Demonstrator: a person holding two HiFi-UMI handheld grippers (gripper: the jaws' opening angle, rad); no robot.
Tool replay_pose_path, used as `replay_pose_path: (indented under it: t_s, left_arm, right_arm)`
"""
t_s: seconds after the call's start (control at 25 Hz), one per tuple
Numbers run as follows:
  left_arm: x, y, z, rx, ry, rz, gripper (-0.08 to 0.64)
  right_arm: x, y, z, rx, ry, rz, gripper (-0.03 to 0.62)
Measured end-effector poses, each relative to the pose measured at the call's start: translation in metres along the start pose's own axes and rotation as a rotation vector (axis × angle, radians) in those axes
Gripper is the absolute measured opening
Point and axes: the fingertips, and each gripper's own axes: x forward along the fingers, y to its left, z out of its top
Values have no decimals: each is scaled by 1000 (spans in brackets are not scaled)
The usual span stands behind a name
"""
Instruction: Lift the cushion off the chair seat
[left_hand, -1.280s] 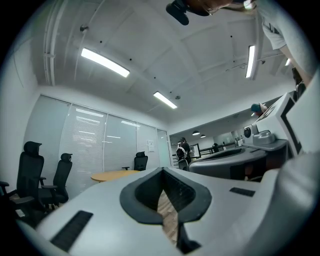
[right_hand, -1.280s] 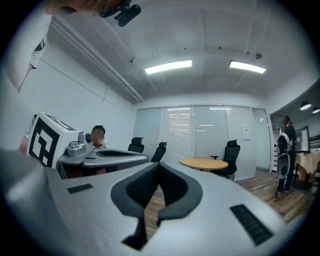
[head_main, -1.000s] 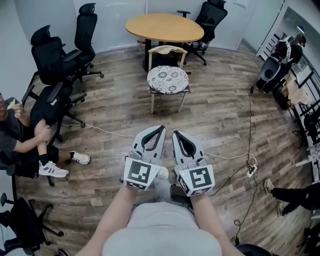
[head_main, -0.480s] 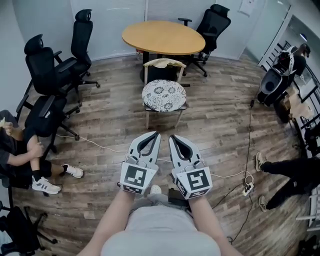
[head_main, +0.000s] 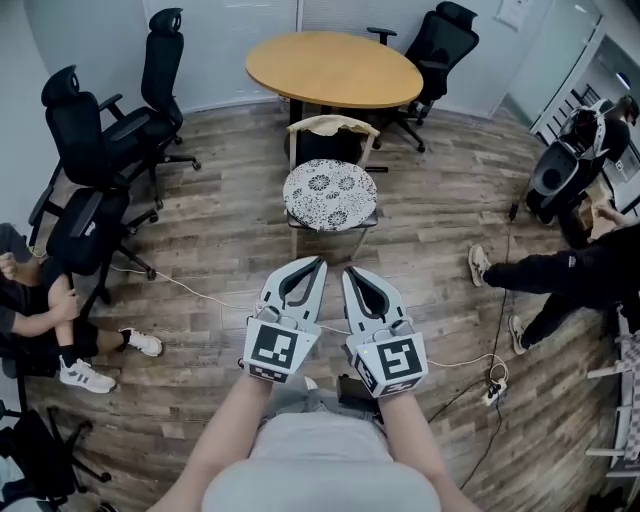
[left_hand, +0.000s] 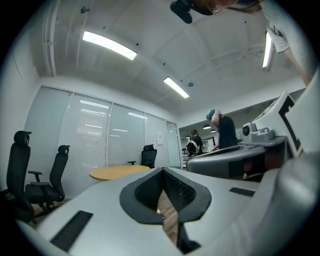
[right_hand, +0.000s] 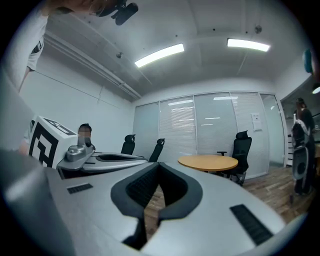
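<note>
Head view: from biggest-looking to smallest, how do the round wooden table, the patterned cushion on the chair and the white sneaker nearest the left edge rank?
1. Wooden table: clearly the largest, though it is farthest from the camera.
2. Patterned cushion: noticeably narrower than the table.
3. White sneaker: by far the smallest.

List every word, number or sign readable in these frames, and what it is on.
No readable words or numbers anywhere.
The square markers on left hand-held gripper and right hand-held gripper: black-and-white patterns, no letters.
Distant paper notice: too small to read.
</note>
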Motion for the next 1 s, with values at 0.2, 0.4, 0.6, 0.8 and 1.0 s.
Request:
replay_pose_path:
  t_s: [0.2, 0.4, 0.6, 0.8, 1.0]
  left_arm:
    - [26, 6, -5, -1, 15, -15, -8]
    - [59, 18, -15, -4, 30, -29, -8]
    - [100, 36, -23, -14, 29, -28, -8]
    - [143, 55, -33, -23, 51, -32, -8]
    - [188, 78, -47, -30, 96, -25, -8]
  right_arm:
    - [15, -22, -8, 25, 18, -13, 25]
    - [38, -48, -15, 36, 21, -23, 25]
    - [66, -82, -23, 36, 41, -25, 25]
    - [101, -121, -28, 47, 59, -24, 25]
    - [142, -147, -37, 47, 90, 13, 25]
